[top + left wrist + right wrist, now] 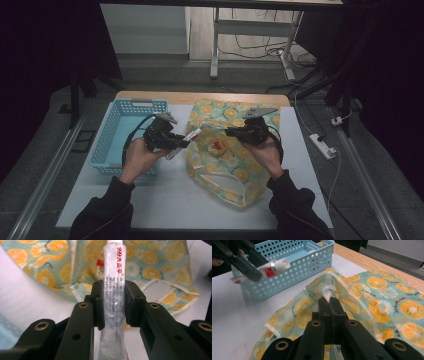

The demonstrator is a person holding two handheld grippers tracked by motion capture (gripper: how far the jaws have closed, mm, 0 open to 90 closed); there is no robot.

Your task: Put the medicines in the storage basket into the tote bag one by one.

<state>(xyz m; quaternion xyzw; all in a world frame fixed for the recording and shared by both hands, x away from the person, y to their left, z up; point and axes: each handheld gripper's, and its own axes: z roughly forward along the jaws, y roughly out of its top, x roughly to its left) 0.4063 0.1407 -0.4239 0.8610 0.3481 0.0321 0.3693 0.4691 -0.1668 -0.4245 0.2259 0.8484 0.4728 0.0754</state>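
High view first: we see the left gripper held above the tabletop between the blue basket and the fruit-print bag, its jaws pinching a white tube of ointment. The tube lies slantwise, its cap end toward the bag and the far edge, its crimped end toward the near edge beside the basket's right wall. The basket sits near the far left corner of the white tabletop; the bag is spread over the middle and right, reaching the far edge.

From the left gripper view we see the tube squeezed between the two black pads about halfway along its length, red characters on its upper part and the white cap at the top of the picture, with the bag behind it.

From the right gripper view we see the right gripper pressed together on a fold of the bag, lifting the cloth into a small ridge. Beyond it are the left gripper, the tube and the basket. In the high view the right gripper sits over the far part of the bag, and a small red thing shows on the bag just near of it; we cannot tell what it is.
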